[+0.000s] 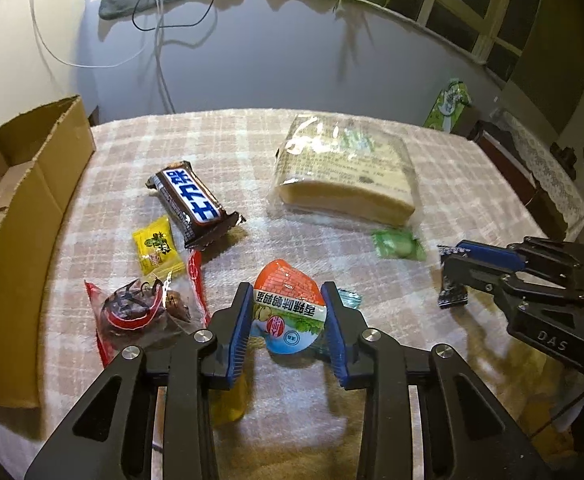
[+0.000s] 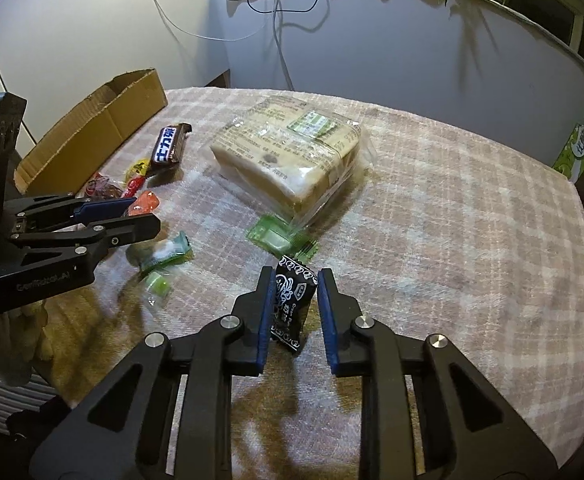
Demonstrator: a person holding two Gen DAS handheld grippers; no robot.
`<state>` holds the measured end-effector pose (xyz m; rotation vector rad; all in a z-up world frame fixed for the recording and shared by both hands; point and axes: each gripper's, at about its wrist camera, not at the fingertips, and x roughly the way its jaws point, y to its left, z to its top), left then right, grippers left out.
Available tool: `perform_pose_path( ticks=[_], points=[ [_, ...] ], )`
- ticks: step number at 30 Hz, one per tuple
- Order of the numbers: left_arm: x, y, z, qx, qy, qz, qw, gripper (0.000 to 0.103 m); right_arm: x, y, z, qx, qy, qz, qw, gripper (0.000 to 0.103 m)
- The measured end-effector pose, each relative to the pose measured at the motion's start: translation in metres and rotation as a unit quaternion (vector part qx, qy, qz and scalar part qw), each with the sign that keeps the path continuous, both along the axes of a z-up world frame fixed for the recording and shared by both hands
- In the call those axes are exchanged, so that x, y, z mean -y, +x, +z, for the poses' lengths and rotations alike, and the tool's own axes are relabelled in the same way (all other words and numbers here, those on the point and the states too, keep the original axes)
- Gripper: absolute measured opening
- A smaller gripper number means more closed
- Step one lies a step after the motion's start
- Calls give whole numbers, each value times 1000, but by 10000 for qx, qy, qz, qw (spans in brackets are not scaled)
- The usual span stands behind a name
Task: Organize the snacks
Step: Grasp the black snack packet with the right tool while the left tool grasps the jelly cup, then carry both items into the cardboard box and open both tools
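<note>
Two grippers worked beside the bread pack (image 1: 344, 172): left gripper (image 1: 287, 312) jaws pinched an orange-topped cup (image 1: 287, 312); right gripper (image 2: 294, 304) jaws, spread, flanked a black packet (image 2: 292, 304).

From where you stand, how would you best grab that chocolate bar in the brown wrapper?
Grip the chocolate bar across its narrow middle, coming down from above. It lies flat on the checked tablecloth, long and slim, so the fingers can close on its two long sides. I would avoid the crimped ends, which are thin and would probably slip. The yellow packet lies close beside it.
</note>
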<state>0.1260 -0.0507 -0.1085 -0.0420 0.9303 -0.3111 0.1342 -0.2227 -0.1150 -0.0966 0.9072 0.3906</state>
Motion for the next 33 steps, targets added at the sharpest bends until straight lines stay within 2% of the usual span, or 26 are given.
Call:
perform_pose_path(
  ticks=[1, 8, 12, 18, 20, 21, 24, 26, 27, 28, 30, 32, 33],
  points=[
    [-1, -1, 3, 30, -35, 8, 10000, 33, 0, 0, 1, 16, -7, -2, 10000, 18],
    [-4, -8, 10, 118, -90, 0, 9999, 33, 4, 0, -5, -77, 105, -2, 9999, 18],
    [-6, -10, 11, 125, -143, 20, 9998, 33, 4, 1, -8, -119, -65, -24, 9999, 30],
    [-7, -13, 12, 162, -169, 29, 9997, 33, 5, 1, -15, -225, 2, 33, 9997, 30],
    [-8, -14, 13, 164, -182, 52, 9997, 33, 3, 1, -16, -278, -26, 59, 9996, 37],
    [-8, -14, 13, 167, -194, 60, 9997, 33, 1, 0, -19, -338, -104, 64, 9994, 44],
    [-10, -16, 14, 181, -227, 82, 9995, 33, -8, -8, -22, -167, -360, 118, 9991, 46],
    [-11, -17, 14, 192, -237, 95, 9995, 33, -9, -9, -22, -173, -313, 97, 9993, 40],
    [-11, -18, 15, 200, -242, 94, 9995, 33, -9, -9, -22, -170, -298, 101, 9994, 30],
    [-12, -20, 15, 214, -243, 97, 9994, 33, -8, -10, -22, -167, -282, 116, 9994, 25],
    [-14, -22, 17, 247, -251, 103, 9993, 33, -6, -9, -20, -178, -234, 98, 9995, 21],
    [-16, -24, 19, 280, -265, 114, 9992, 33, -5, -9, -19, -191, -177, 99, 9996, 11],
    [-17, -25, 20, 297, -282, 127, 9991, 33, -5, -9, -19, -194, -158, 83, 9997, 11]
  ],
)
